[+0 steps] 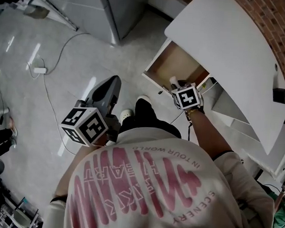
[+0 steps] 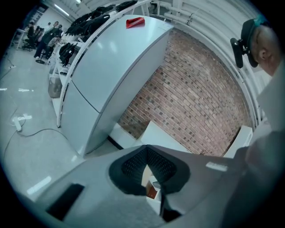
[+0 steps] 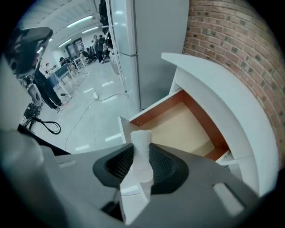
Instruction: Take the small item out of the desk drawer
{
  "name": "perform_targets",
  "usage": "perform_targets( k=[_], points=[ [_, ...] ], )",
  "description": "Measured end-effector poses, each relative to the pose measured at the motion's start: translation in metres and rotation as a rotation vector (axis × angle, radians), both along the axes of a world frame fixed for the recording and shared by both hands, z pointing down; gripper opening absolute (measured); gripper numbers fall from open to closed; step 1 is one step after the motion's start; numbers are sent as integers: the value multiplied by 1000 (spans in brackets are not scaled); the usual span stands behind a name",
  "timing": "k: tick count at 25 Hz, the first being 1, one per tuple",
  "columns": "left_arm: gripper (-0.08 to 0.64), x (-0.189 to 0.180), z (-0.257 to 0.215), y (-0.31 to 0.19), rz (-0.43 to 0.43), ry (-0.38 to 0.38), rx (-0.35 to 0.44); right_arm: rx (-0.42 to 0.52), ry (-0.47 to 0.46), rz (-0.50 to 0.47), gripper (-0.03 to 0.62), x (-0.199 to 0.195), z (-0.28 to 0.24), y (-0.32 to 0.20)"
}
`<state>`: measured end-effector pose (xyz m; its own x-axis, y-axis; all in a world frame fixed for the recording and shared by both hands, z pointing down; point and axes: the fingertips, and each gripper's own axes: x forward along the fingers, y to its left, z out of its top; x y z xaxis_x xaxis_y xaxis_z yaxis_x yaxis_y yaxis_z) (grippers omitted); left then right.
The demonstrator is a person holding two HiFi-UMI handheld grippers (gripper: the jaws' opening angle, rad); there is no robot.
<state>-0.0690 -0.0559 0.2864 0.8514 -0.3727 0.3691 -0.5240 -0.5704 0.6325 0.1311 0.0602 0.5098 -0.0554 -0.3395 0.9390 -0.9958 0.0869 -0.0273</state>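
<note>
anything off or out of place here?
Nothing damaged or spilled. The desk drawer stands open with a bare bottom; the small white item is clamped in the right gripper. Only a loose cable trails across the floor.

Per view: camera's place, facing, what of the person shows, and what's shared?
Head view: on the head, facing down; shirt, right arm, left gripper, right gripper, drawer.
Left gripper view: on that gripper, facing brick wall; shut empty jaws, person's shoulder.
Right gripper view: on that gripper, facing drawer; jaws clamp small white item.
Shared: drawer, head and right gripper views.
</note>
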Motion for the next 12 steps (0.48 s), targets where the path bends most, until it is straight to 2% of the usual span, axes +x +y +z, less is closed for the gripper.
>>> perform_targets(
  k=[7,12],
  points=[
    [5,18,-46,-2,34,74,107,165,-30,116,126,3,-61,-28],
    [5,24,-66,5,46,101,138,252,-49,124,126,-7,-102,-38]
  ],
)
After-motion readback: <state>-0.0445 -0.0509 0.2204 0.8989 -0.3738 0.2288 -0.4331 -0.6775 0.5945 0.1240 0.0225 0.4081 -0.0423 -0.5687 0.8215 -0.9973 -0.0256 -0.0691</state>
